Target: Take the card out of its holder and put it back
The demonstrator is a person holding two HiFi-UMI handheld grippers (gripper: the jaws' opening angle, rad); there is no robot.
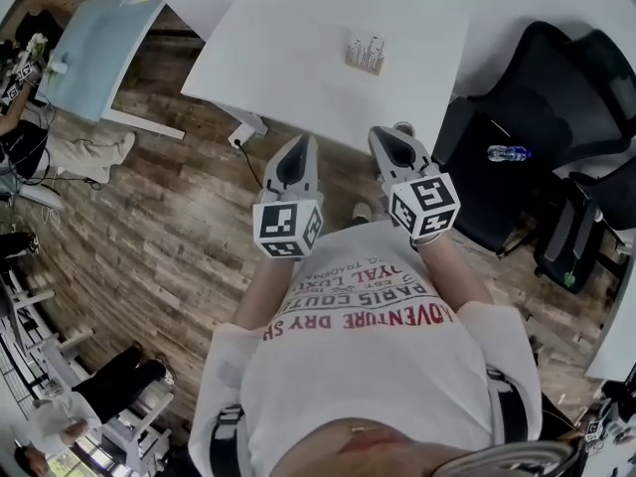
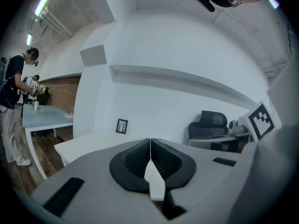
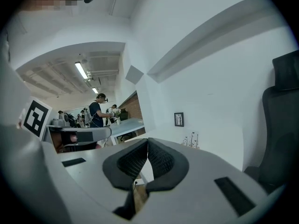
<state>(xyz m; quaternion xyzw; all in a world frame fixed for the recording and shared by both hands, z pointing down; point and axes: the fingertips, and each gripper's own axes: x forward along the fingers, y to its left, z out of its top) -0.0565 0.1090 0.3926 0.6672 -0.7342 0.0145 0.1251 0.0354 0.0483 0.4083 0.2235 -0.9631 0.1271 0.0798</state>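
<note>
Left gripper (image 1: 297, 145) is being held with jaws fully together, nothing between them. In the left gripper view, black ribbed pads (image 2: 138, 158) are being pressed tip to tip, set in a smooth grey shell.

Right gripper (image 1: 390, 137) is being held the same way: jaws closed, empty, same ribbed black pads and grey body. A marker cube (image 1: 287, 227) with black-and-white square patterns is being carried on each.

Card (image 1: 367, 46) is being kept upright in the card holder (image 1: 364, 62), which has a pale wooden-looking base, on the far part of the smooth white table (image 1: 298, 58), well apart from both grippers. Its print is too small to read.

A small black-framed picture (image 2: 122, 126) is being propped at the far table edge. A black office chair (image 1: 556, 68) and a clear bottle (image 1: 509, 152) are being seen at right, over a wood-plank floor (image 1: 169, 227).

On the white T-shirt (image 1: 368, 366), red "ADVENTURE DRY" is being read upside down.
</note>
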